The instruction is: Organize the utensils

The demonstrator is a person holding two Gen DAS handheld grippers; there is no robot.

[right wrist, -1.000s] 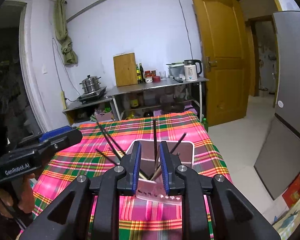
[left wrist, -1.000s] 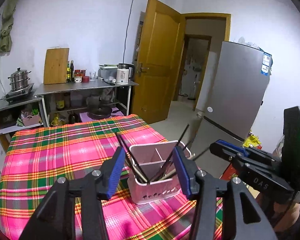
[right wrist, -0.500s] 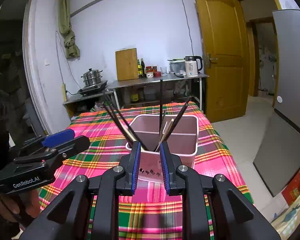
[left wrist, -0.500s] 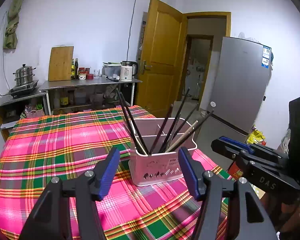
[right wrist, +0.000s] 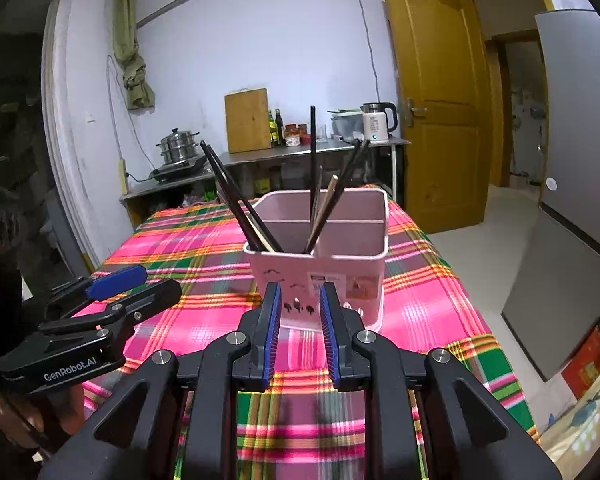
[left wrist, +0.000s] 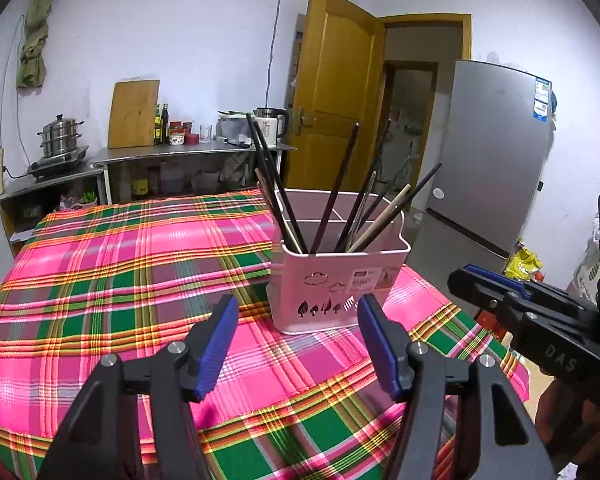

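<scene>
A pink utensil holder point(left wrist: 340, 280) point(right wrist: 340, 276) stands on the plaid-covered table point(left wrist: 120, 280) near its right edge. Several dark and wooden chopsticks point(left wrist: 332, 200) point(right wrist: 312, 160) lean in its near-left compartment; the other compartments look empty. My left gripper point(left wrist: 298, 312) hangs just in front of the holder, low over the cloth, open wide with nothing between its blue pads. My right gripper point(right wrist: 300, 292) faces the holder's front wall, open by a narrow gap that holds nothing. Each gripper also shows in the other's view: the right gripper point(left wrist: 458, 276) and the left gripper point(right wrist: 156, 282).
A grey fridge point(left wrist: 496, 160) stands right of the table, beside an open wooden door point(left wrist: 332, 100). Metal shelves point(left wrist: 180, 156) at the back wall carry a kettle, bottles, a cutting board and a steamer pot point(left wrist: 60, 140). The table's right edge drops off close behind the holder.
Both grippers have sunk toward the table, so the holder now looms larger and closer. The left gripper's jaws have spread wider. The right gripper's gap looks about the same.
</scene>
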